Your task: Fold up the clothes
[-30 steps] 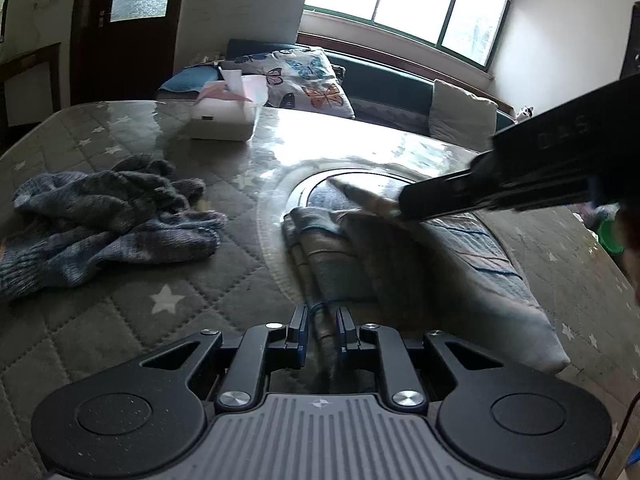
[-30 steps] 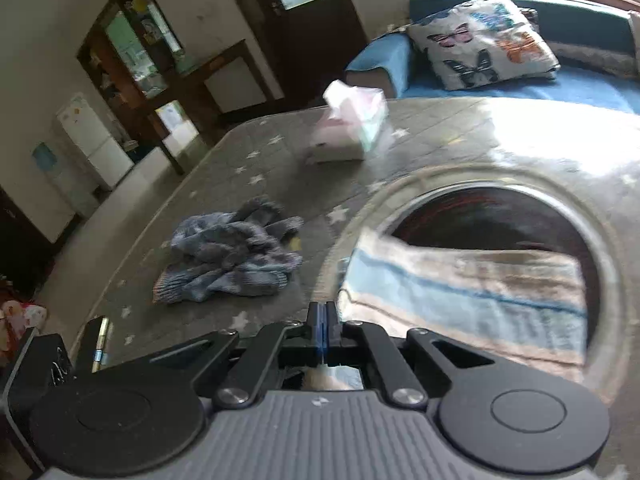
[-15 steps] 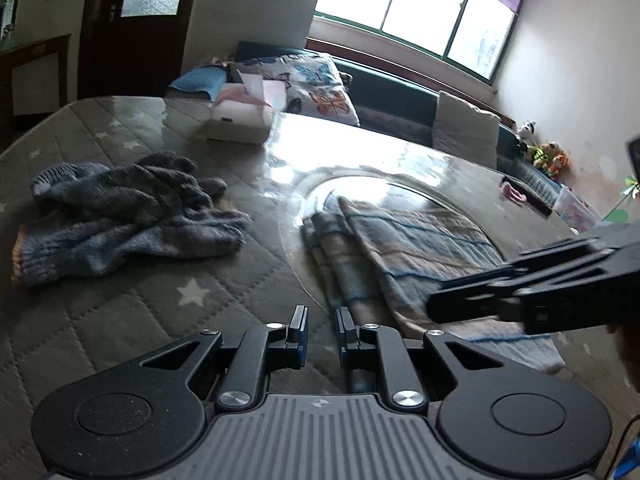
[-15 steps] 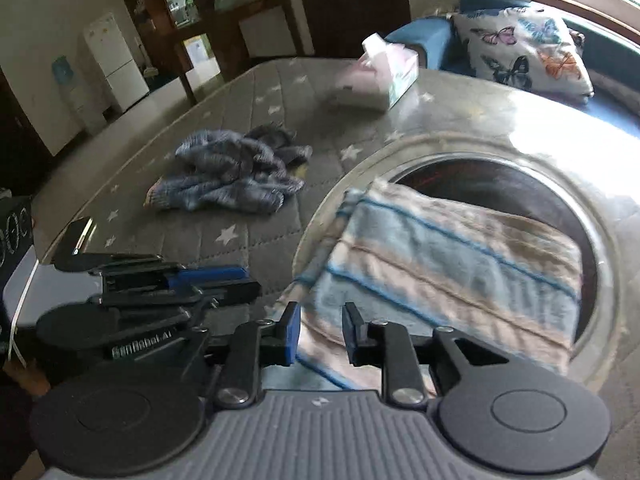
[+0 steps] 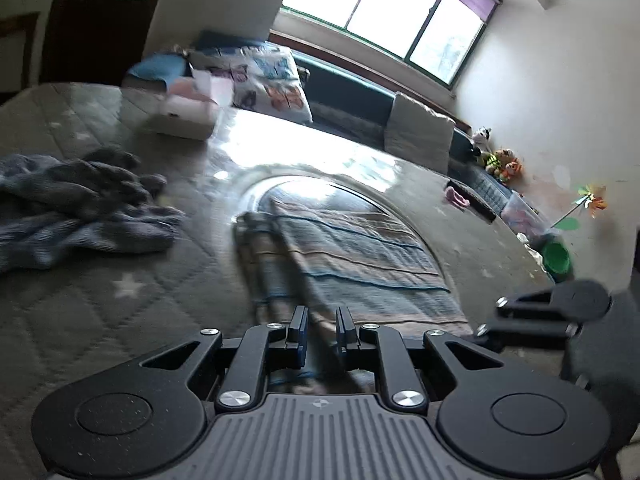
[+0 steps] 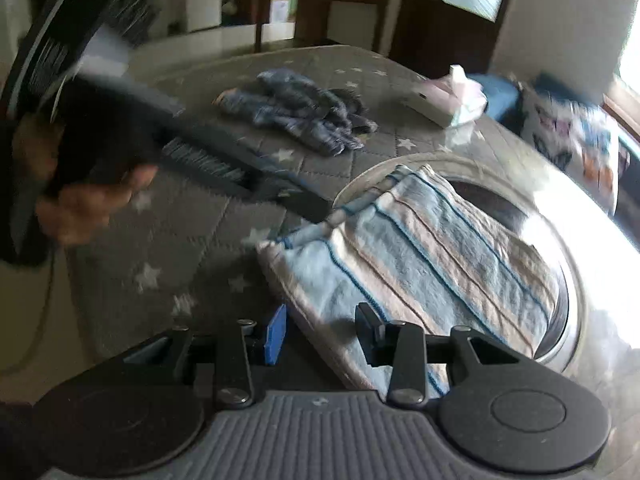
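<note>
Right wrist view: right gripper (image 6: 320, 330) opening, striped towel (image 6: 432, 256) edge between unpressed pads; left gripper (image 6: 324, 216) pinching towel's far corner.

The striped towel (image 6: 432, 264) is soft looped cloth, a little fuzzy, and the crumpled blue garment (image 6: 304, 120) looks like thick, nubbly knit. Under them the table cover (image 5: 100, 320) is quilted matt fabric under a clear glossy sheet that catches window glare. The grippers' bodies are matt black plastic with shiny metal screws.
</note>
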The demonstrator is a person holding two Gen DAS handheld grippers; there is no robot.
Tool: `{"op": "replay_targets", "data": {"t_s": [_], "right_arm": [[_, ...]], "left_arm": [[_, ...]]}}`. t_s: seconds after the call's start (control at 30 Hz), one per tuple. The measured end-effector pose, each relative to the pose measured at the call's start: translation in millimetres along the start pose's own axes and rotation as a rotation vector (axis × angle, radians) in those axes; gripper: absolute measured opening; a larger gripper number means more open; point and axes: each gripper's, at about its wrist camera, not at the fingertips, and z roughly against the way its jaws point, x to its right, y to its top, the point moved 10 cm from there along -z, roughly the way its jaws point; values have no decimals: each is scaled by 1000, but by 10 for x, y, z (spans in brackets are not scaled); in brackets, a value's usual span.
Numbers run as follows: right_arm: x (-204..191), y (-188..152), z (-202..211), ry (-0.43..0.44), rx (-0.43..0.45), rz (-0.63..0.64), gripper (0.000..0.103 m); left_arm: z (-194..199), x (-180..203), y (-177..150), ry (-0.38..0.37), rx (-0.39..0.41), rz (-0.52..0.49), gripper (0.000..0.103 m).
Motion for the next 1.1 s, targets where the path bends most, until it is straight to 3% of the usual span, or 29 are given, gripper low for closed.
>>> {"op": "replay_targets", "data": {"t_s": [0.1, 0.2, 0.3, 0.43, 0.67, 0.93, 1.1], "right_arm": [[-59, 8, -52, -46, 25, 65, 36], [-80, 44, -46, -75, 55, 103, 33], [-52, 58, -19, -63, 76, 77, 17], [61, 104, 118, -25, 130, -22, 8], [291, 150, 285, 6, 191, -172, 5], [365, 149, 375, 3, 228, -211, 4], [375, 173, 406, 5, 253, -223, 3]], "left_arm": [[-112, -1, 19, 16, -24, 38, 27], [-152, -42, 33, 26, -33, 90, 29], [-163, -90, 50, 25, -45, 150, 31], [-176, -77, 78, 15, -58, 203, 34], [-295, -90, 70, 6, -98, 336, 35], [-364, -82, 45, -25, -129, 475, 35], [-431, -70, 47, -17, -138, 506, 35]]}}
